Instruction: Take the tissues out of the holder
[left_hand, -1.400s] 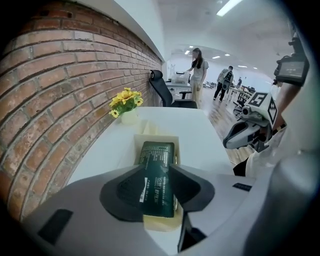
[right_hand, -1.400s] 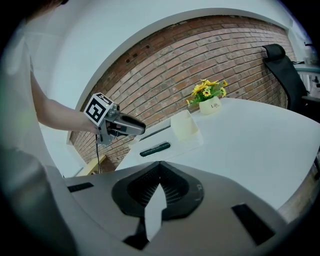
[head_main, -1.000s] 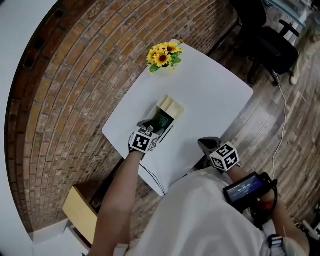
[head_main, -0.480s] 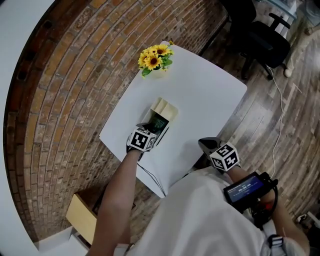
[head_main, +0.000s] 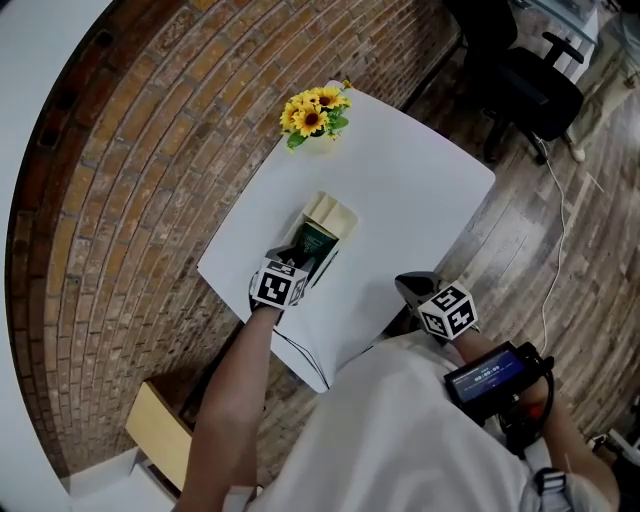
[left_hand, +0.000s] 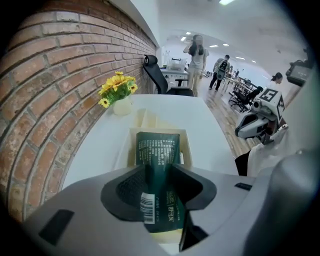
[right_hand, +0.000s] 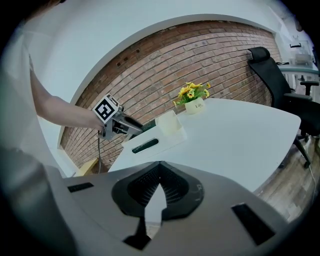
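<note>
A dark green tissue pack stands in a cream holder on the white table. My left gripper reaches steeply down over the holder's near end. In the left gripper view the pack runs up between the two pads, which have just been closing and now press its sides; the holder's rim shows behind it. My right gripper hangs off the table's near edge, away from the holder. Its jaws meet at the tips with nothing in them.
A pot of yellow flowers stands at the table's far corner. A flat white lid with a dark slot lies beside the holder. A black office chair stands beyond the table, and a brick wall runs along its left side.
The left gripper's jaws have closed in on the tissue pack. The hand itself has hardly shifted. The right gripper has stayed where it was.
</note>
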